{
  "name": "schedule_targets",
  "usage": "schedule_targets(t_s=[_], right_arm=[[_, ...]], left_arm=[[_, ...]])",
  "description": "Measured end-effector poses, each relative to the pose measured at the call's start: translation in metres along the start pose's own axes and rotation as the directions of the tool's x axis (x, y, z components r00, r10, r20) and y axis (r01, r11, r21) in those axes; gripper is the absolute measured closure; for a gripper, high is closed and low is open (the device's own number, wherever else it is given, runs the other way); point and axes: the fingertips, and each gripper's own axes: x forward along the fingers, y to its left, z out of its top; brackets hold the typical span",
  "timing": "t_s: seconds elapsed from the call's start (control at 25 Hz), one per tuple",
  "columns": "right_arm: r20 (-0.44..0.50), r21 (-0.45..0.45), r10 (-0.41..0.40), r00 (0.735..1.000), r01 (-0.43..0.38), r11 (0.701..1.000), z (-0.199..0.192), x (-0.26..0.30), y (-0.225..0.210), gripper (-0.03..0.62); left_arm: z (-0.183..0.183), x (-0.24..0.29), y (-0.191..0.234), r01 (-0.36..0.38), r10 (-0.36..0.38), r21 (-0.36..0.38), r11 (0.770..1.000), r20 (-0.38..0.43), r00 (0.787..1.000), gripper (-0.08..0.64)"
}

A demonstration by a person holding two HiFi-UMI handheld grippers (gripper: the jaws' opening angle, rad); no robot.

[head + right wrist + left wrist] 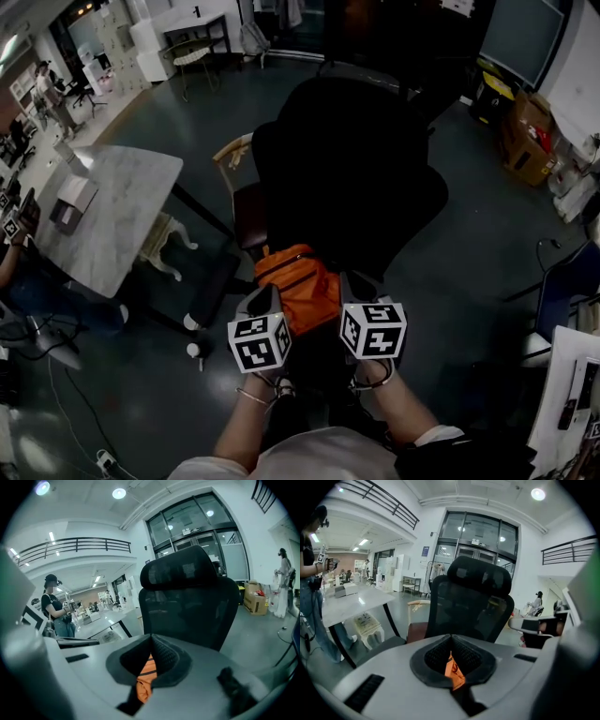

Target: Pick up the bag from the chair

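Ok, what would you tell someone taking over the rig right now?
Left gripper: shut on the bag, orange fabric pinched between its jaws.
Right gripper: shut on the bag too.
Bag: held between both grippers at the near edge of the chair; whether it is clear of the seat cannot be told.
Done: both grips are taken.
Left: probably just to lift the bag clear of the chair and keep both grips closed.
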Motion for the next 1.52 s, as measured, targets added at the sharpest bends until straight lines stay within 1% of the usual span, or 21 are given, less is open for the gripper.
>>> schedule_targets(t_s=[0.12,0.24,0.36,0.56,0.72,0.88,1.16,1.36,1.52], right_arm=[[-0.02,0.003,0.014,1.0,-0.014,1.0,-0.008,0.009,-0.001,0.56],[-0.035,0.029,0.025,0.999,-0.024,0.999,-0.019,0.02,0.0,0.56],[-0.064,0.04,0.031,0.997,-0.029,0.999,-0.037,0.032,0.0,0.56],[-0.132,0.013,0.026,0.991,-0.024,1.0,-0.075,0.049,-0.005,0.56],[-0.162,0.011,0.023,0.986,-0.021,1.0,-0.098,0.063,-0.013,0.56],[-0.186,0.023,0.028,0.982,-0.025,0.999,-0.121,0.081,-0.014,0.56],[-0.235,0.063,0.024,0.972,-0.009,0.998,-0.173,0.101,-0.022,0.56],[-0.277,0.067,0.019,0.961,0.0,0.998,-0.212,0.11,-0.031,0.56],[-0.301,0.071,0.014,0.954,0.008,0.997,-0.239,0.121,-0.034,0.56]], left_arm=[[-0.01,0.002,0.009,-0.025,0.024,-0.024,0.999,-0.01,1.0,0.543],[-0.021,0.007,0.021,-0.043,0.042,-0.038,0.998,-0.022,0.999,0.543],[-0.033,0.013,0.035,-0.065,0.063,-0.049,0.997,-0.035,0.997,0.543],[-0.063,0.026,0.06,-0.089,0.085,-0.059,0.994,-0.076,0.994,0.543],[-0.088,0.041,0.073,-0.104,0.097,-0.058,0.993,-0.113,0.989,0.543],[-0.114,0.058,0.08,-0.109,0.098,-0.072,0.991,-0.146,0.984,0.543],[-0.167,0.082,0.083,-0.106,0.083,-0.106,0.989,-0.2,0.976,0.543],[-0.209,0.094,0.085,-0.105,0.073,-0.118,0.987,-0.245,0.967,0.544],[-0.237,0.103,0.096,-0.117,0.077,-0.133,0.984,-0.27,0.96,0.543]])
